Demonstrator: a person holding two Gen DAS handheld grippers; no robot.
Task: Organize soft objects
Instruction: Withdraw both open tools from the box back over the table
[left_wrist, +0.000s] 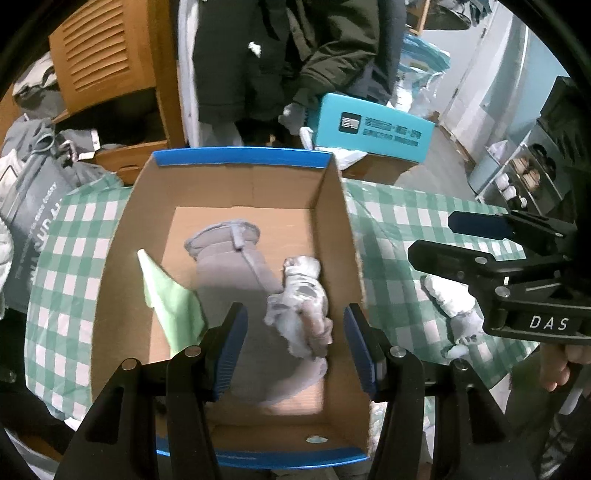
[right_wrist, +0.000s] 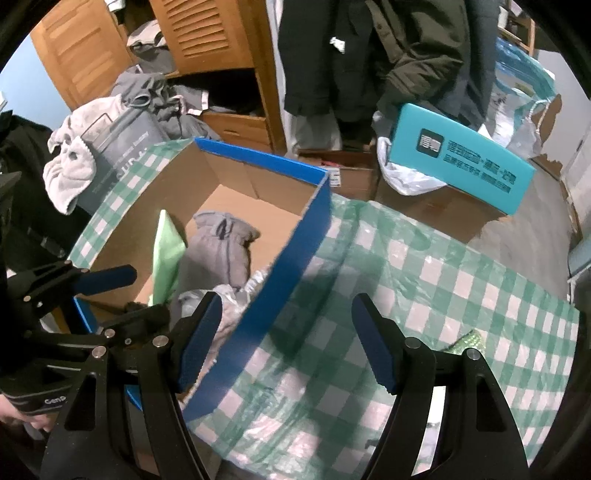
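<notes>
An open cardboard box (left_wrist: 334, 221) with blue rims stands on the green checked tablecloth (left_wrist: 406, 221). Inside lie a grey garment (left_wrist: 229, 266), a light green cloth (left_wrist: 173, 299) and a fuzzy grey-white glove (left_wrist: 303, 299). My left gripper (left_wrist: 293, 317) is open and empty above the box, over the glove. My right gripper (right_wrist: 286, 306) is open and empty, straddling the box's blue right wall (right_wrist: 291, 266); it also shows in the left wrist view (left_wrist: 436, 236). A second fuzzy white glove (left_wrist: 448, 299) lies on the cloth right of the box, partly hidden under the right gripper.
A teal box (right_wrist: 458, 162) sits on cardboard boxes beyond the table. Dark coats (right_wrist: 369, 55) hang behind. A wooden cabinet (right_wrist: 207, 40) and a grey bag (right_wrist: 122, 144) piled with clothes stand at the left. A small green item (right_wrist: 467, 341) lies at the table's right.
</notes>
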